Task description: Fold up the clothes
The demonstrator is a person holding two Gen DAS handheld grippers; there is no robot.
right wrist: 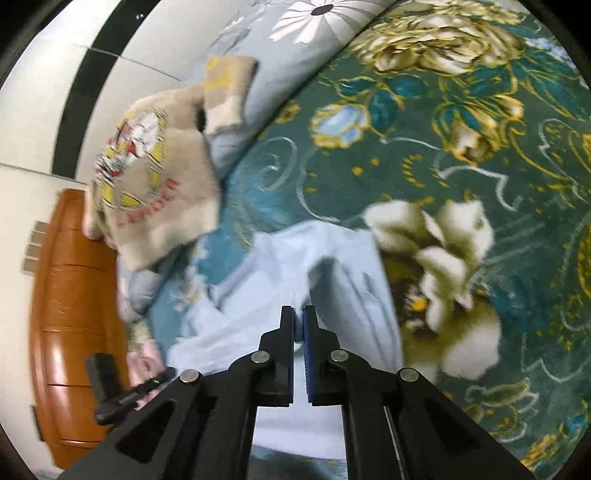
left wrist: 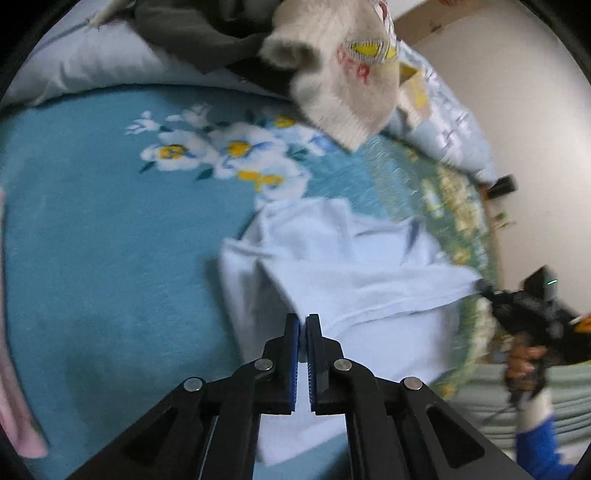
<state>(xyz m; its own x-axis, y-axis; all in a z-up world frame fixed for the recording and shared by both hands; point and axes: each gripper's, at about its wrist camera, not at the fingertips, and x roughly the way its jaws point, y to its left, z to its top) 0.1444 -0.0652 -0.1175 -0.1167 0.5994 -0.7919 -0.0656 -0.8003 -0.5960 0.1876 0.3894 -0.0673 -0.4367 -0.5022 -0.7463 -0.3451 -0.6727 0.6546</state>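
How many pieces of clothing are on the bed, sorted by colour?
Pale blue garment, held by both the left gripper and the right gripper: 1
Cream printed sweater: 1
Dark grey garment: 1
Total: 3

Light-blue garment (left wrist: 343,266): thin smooth matt cloth. Blanket (left wrist: 92,229): plush teal fleece. Cream sweater (left wrist: 343,74): fuzzy knit. Headboard (right wrist: 70,314): glossy varnished wood. Left hand-held gripper (left wrist: 303,325): matt black plastic, ribbed blue pads (left wrist: 294,354), shiny metal pins.

Both cameras ride just behind their tongs, close above the bed (left wrist: 92,258), angled down. Both views share the pale blue garment (left wrist: 332,266) and the cream sweater (left wrist: 343,74).
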